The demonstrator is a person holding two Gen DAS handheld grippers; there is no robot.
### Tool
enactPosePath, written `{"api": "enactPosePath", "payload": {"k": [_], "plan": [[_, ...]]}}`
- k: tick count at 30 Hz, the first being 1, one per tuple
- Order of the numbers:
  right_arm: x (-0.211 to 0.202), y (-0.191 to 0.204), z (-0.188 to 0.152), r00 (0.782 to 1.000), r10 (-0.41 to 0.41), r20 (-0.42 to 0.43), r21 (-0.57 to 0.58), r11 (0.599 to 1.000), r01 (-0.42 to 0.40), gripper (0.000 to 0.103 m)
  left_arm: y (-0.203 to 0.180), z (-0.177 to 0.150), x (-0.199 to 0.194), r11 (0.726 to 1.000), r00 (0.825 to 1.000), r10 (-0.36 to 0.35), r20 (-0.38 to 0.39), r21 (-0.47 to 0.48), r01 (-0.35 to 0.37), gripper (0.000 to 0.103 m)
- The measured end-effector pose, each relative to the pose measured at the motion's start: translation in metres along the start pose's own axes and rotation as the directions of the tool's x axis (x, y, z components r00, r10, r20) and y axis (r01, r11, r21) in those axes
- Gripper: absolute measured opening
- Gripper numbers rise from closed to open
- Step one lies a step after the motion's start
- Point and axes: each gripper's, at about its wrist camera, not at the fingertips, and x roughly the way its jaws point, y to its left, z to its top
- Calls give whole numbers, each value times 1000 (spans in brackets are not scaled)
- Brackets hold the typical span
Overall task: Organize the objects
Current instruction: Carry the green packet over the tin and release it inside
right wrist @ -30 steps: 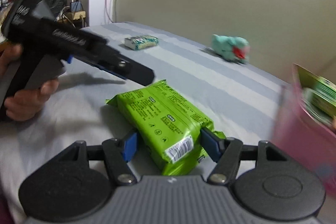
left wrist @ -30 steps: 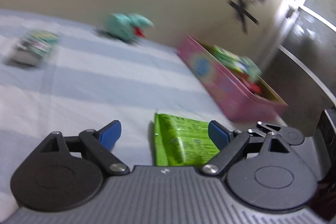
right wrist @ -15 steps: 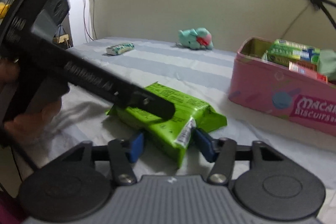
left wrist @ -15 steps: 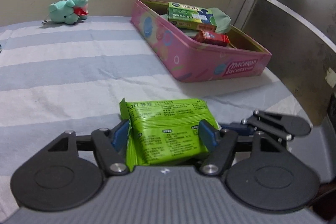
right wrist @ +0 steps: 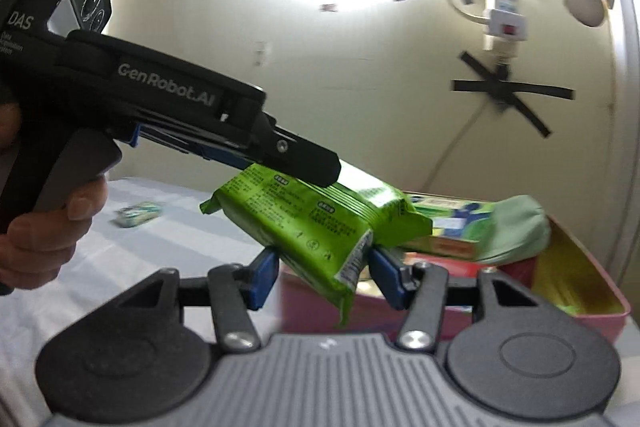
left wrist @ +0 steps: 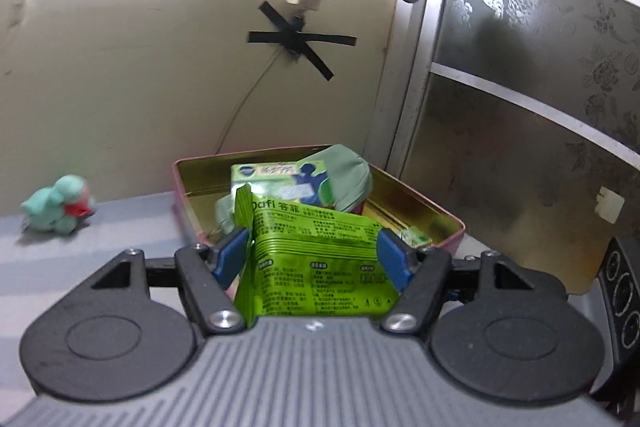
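Both claws — left gripper and right gripper — are clenched on the green snack pack, held aloft just short of the pink tin, whose heaped contents could let it slide off — or the slick wrapper could slip out.

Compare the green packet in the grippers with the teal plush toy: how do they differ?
The green packet is flat, printed and glossy; the teal plush toy is rounded and soft. The packet is held in the air by both grippers near the pink tin; the toy rests on the striped cloth by the wall.
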Motion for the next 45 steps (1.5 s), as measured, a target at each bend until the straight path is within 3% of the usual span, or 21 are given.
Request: {"api": "enactPosePath", "payload": {"k": [5, 12, 15, 17, 20, 23, 45], "plan": [[16, -26, -2, 999, -53, -11, 13, 998, 53, 51, -7, 6, 37, 1000, 999, 6, -39, 0, -6, 71], [39, -50, -4, 998, -65, -25, 47, 997, 66, 51, -3, 11, 62, 999, 997, 34, -63, -8, -35, 71], [61, -54, -5, 989, -142, -34, -3, 990, 142, 60, -1, 10, 75, 993, 992, 114, -53, 37, -112, 80], [74, -58, -6, 979, -200, -39, 1, 980, 200, 60, 2, 7, 89, 977, 974, 208, -94, 56, -203, 80], [73, -63, -12, 986, -167, -29, 57, 984, 168, 62, 8, 1, 97, 967, 958, 254, -134, 52, -250, 80], [72, -61, -17, 983, -182, -31, 27, 983, 183, 62, 8, -5, 100, 958, 947, 285, -146, 75, -277, 80], [73, -65, -20, 987, -158, -27, 61, 985, 159, 63, 9, -6, 105, 949, 936, 314, -157, 88, -303, 81]]}}
